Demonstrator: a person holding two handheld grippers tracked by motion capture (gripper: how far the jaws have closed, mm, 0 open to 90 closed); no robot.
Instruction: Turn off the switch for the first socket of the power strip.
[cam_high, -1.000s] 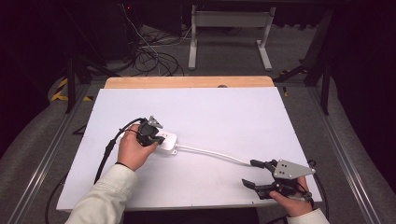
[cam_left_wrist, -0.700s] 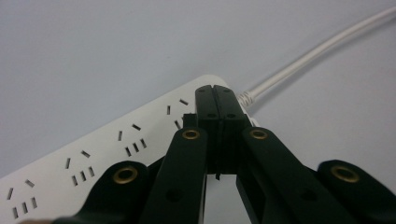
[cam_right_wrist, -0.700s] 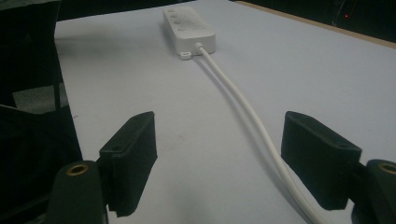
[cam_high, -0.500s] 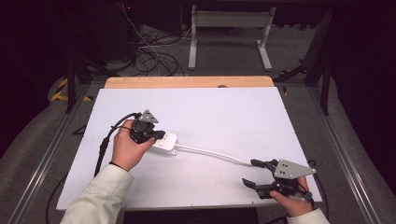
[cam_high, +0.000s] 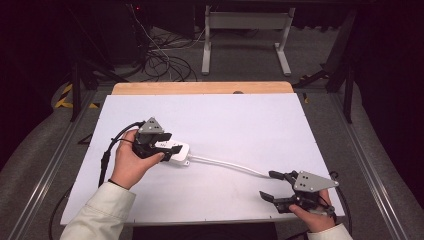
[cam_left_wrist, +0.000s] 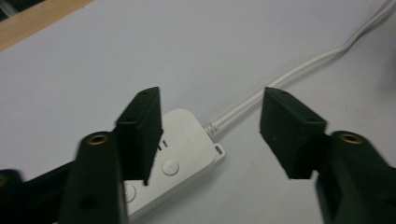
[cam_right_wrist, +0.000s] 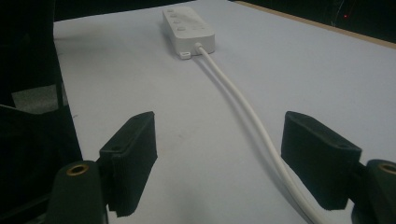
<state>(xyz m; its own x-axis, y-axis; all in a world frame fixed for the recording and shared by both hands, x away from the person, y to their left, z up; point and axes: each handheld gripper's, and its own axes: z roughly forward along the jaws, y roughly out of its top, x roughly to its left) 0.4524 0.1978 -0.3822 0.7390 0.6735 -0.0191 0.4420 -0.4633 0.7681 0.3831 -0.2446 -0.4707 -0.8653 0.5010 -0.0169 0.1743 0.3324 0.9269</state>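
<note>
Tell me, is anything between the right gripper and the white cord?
Nothing visible. The right gripper has open jaws, and the cord runs over bare table up between them from the power strip.

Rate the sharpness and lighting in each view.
High view: evenly lit white table, dark surroundings. Left gripper view: soft, near parts smeared, power strip slightly blurred. Right gripper view: dimmer, cable clear, dark shadow at left.
</note>
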